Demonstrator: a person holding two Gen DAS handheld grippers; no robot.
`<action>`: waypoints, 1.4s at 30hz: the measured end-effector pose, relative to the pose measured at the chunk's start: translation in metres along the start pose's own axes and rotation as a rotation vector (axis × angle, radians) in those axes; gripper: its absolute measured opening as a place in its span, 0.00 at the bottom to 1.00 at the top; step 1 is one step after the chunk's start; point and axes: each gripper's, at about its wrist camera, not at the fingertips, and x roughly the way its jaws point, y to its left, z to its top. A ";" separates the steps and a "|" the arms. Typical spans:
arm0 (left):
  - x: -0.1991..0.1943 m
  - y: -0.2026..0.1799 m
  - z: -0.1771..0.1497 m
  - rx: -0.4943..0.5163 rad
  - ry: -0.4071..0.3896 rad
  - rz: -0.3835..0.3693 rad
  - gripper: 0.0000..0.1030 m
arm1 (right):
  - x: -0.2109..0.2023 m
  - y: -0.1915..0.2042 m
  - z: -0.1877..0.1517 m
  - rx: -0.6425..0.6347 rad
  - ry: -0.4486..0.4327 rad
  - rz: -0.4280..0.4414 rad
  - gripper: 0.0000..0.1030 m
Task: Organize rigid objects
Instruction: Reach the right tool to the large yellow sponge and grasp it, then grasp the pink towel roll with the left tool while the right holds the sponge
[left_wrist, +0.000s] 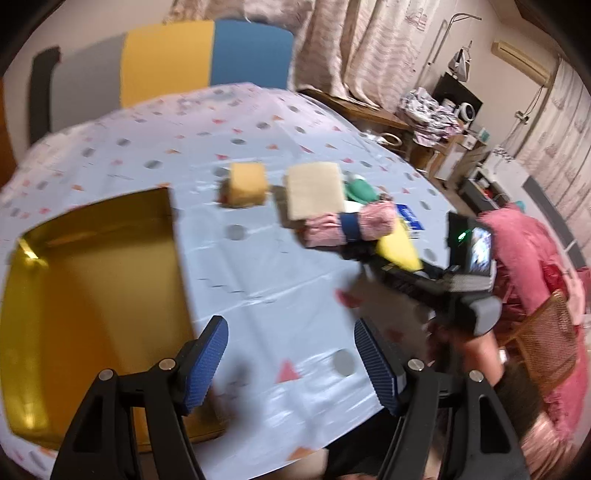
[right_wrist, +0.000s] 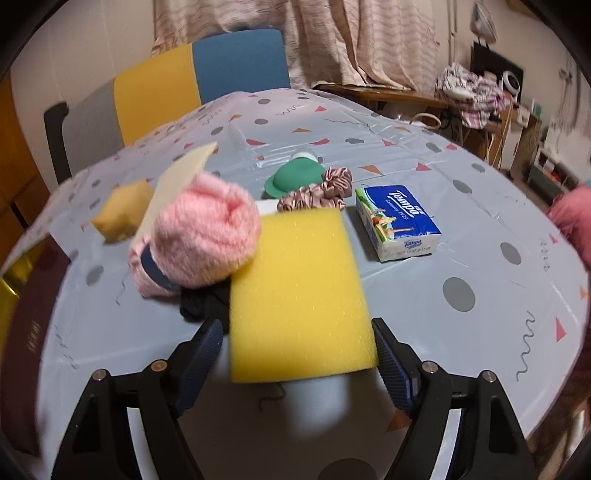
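My right gripper (right_wrist: 299, 350) is shut on a yellow sponge (right_wrist: 299, 295) and holds it above the table; it also shows in the left wrist view (left_wrist: 397, 249). My left gripper (left_wrist: 291, 354) is open and empty, just right of a gold box (left_wrist: 92, 280). On the table lie a yellow-orange block (left_wrist: 247, 184), a beige flat board (left_wrist: 314, 190), a rolled pink towel with a blue band (right_wrist: 199, 240), a green cap (right_wrist: 293, 179), brown scrunchies (right_wrist: 321, 192) and a Tempo tissue pack (right_wrist: 399, 221).
The table has a light blue patterned cloth (left_wrist: 258, 280). A dark item (right_wrist: 201, 304) lies under the towel. A yellow and blue chair (left_wrist: 207, 59) stands behind the table. A pink cloth on a wicker chair (left_wrist: 532, 280) is at the right.
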 end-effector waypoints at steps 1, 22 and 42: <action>0.005 -0.003 0.003 0.002 0.005 -0.018 0.70 | 0.000 -0.001 -0.002 -0.003 0.000 -0.004 0.68; 0.138 -0.119 0.086 0.292 0.012 -0.058 0.76 | -0.034 -0.048 -0.039 0.188 -0.048 0.073 0.69; 0.106 -0.029 0.018 -0.009 0.046 -0.014 0.40 | -0.033 -0.050 -0.041 0.193 -0.060 0.082 0.69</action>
